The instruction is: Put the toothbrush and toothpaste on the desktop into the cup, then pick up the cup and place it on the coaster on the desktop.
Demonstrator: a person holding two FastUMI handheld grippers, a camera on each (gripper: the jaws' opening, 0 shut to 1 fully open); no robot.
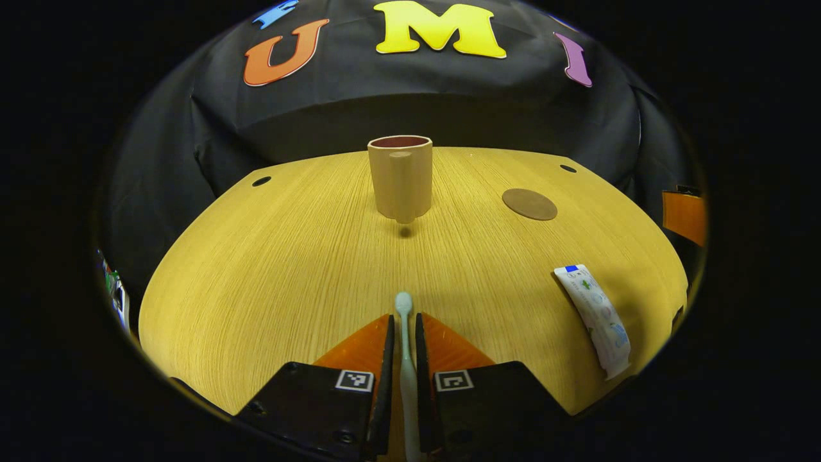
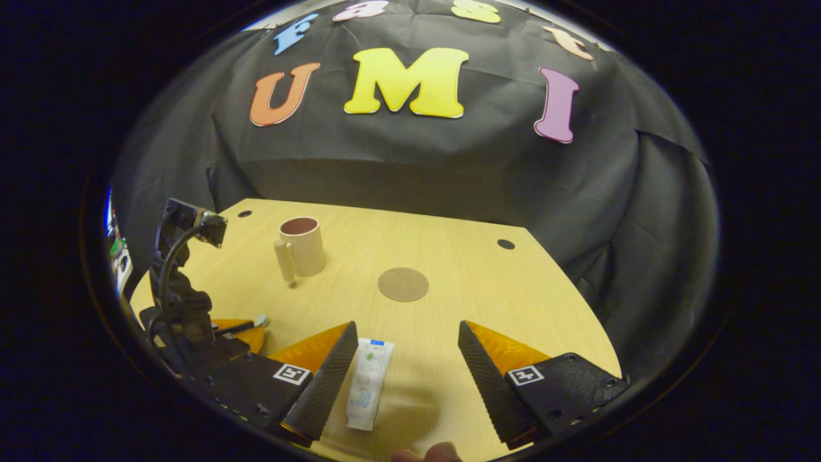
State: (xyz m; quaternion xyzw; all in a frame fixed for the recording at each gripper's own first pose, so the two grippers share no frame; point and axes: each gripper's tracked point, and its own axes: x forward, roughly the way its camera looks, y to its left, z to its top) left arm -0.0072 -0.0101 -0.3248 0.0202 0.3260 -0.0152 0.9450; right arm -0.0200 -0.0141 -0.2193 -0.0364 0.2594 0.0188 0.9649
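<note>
Your wooden desktop [image 1: 269,269] sits before the black booth wall. Your left gripper [image 1: 404,333] has its fingers clamped on the toothbrush [image 1: 403,308], pointed at the upright cup [image 1: 400,176]. The coaster [image 1: 529,204] lies just right of the cup. Your right gripper [image 2: 407,359] hangs spread wide over the toothpaste [image 2: 367,382] lying flat.

Bare desktop [image 1: 269,276] lies open ahead to the upright cup [image 1: 400,177]. Flat coaster [image 1: 529,204] sits well apart; toothpaste [image 1: 595,317] lies near right edge.
</note>
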